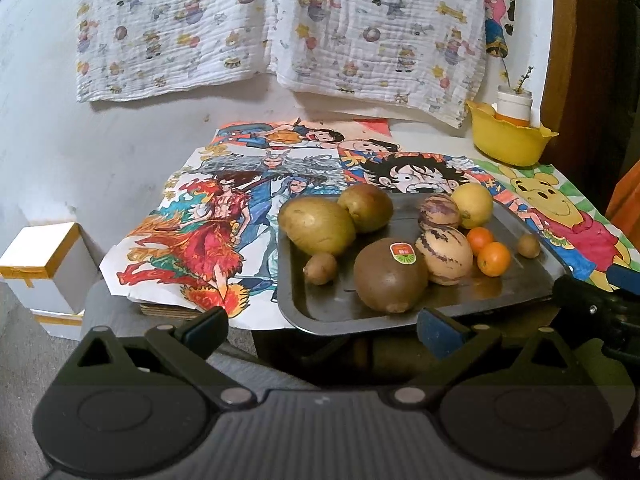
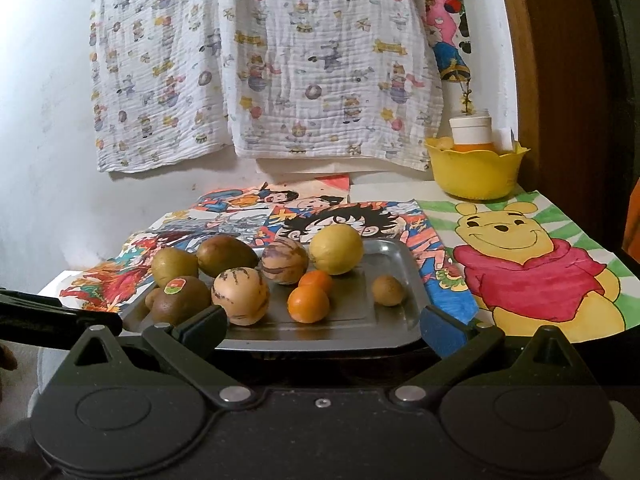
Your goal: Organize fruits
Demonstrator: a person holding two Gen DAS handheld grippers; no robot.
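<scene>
A grey metal tray point(image 1: 532, 280) point(image 2: 400, 256) holds the fruit. On it lie two green-brown mangoes point(image 1: 317, 225) point(image 2: 226, 255), a large brown kiwi point(image 1: 390, 276) point(image 2: 180, 298) with a sticker, two striped pepino melons point(image 1: 443, 256) point(image 2: 240, 296), a yellow lemon point(image 1: 472, 205) point(image 2: 336, 249), two small oranges point(image 1: 494, 259) point(image 2: 308, 303) and small brown fruits point(image 1: 320, 268) point(image 2: 387, 290). My left gripper point(image 1: 322, 330) is open, just short of the tray's near edge. My right gripper point(image 2: 322, 330) is open too, at the near rim. Both are empty.
Colourful cartoon drawings point(image 1: 208, 232) point(image 2: 532, 264) cover the table under the tray. A yellow bowl point(image 1: 506, 140) point(image 2: 474, 172) with a white-capped bottle stands at the back right. A white box point(image 1: 44, 264) sits lower left beside the table. A printed cloth point(image 1: 280, 28) hangs on the wall.
</scene>
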